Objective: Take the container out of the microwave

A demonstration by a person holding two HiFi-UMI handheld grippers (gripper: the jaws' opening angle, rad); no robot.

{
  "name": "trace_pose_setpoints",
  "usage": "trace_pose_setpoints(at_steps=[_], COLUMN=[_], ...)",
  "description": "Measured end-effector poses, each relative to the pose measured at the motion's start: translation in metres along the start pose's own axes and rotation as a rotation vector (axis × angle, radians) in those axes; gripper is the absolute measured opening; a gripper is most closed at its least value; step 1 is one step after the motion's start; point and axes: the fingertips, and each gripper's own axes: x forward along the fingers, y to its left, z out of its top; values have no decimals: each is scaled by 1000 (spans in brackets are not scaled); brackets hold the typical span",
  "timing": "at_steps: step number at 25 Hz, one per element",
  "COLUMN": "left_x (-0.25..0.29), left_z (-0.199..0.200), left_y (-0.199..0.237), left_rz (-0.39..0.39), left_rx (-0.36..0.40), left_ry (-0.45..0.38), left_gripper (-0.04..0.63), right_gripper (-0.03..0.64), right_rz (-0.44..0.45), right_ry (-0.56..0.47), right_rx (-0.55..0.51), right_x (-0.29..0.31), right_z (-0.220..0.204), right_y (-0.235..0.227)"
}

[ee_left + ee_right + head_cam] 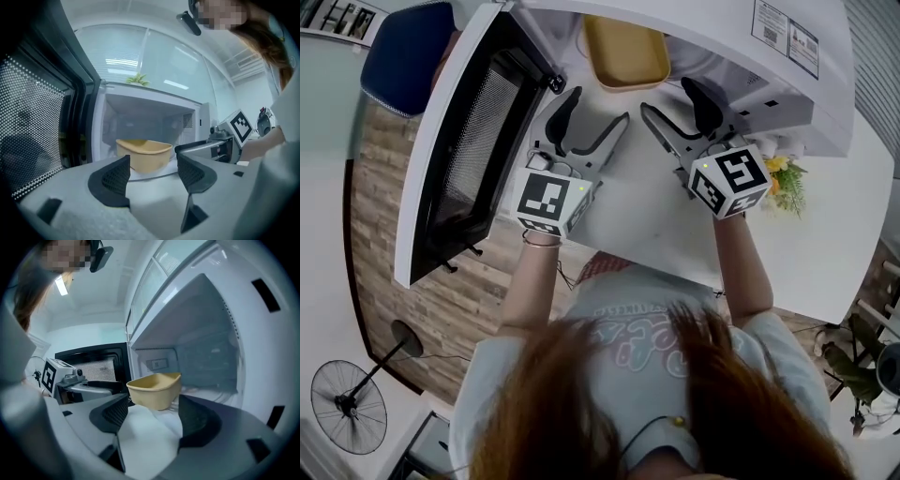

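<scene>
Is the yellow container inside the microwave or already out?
Inside. The container sits in the microwave, whose door is open; left tongs and right tongs are both open, short of it.

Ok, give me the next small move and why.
Probably ease the left gripper and right gripper forward to flank the container: the door is open, the container sits in the microwave, and both grippers are open, empty, short of it.
</scene>
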Motion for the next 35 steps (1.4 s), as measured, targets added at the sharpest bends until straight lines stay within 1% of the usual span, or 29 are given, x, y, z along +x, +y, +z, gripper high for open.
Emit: trace_pose_setpoints(at_steps=[5, 11, 14, 17, 21, 25, 30, 33, 35], left_x=[11, 21, 25, 27, 30, 34, 37, 38, 39], left_z=[-6, -12, -12, -11, -10, -11, -13, -13, -13], left_y=[4, 7, 9, 12, 14, 17, 20, 20, 21], left_rz=[7, 7, 9, 10, 7, 11, 18, 27, 36], left_rx=[2, 2, 1, 0, -1, -3, -5, -2, -5], left_ry=[15, 34, 31, 27, 24, 22, 23, 22, 18], left_gripper=[307, 307, 307, 307, 307, 307, 304, 269, 265], right_gripper=[324, 322, 322, 300, 275, 232, 216, 210, 207], right_rz=[-9, -13, -6, -15, -16, -17, -27, -29, -36], right_ry=[13, 11, 20, 34, 34, 30, 24, 24, 20], right_rx=[-40, -42, -60, -84, -82, -87, -84, -85, -82], right_x=[7, 14, 18, 22, 24, 27, 29, 31, 32], right_z=[-2, -1, -3, -5, -4, -3, -2, -2, -2], right_y=[-3, -7, -4, -2, -1, 0, 0, 1, 1])
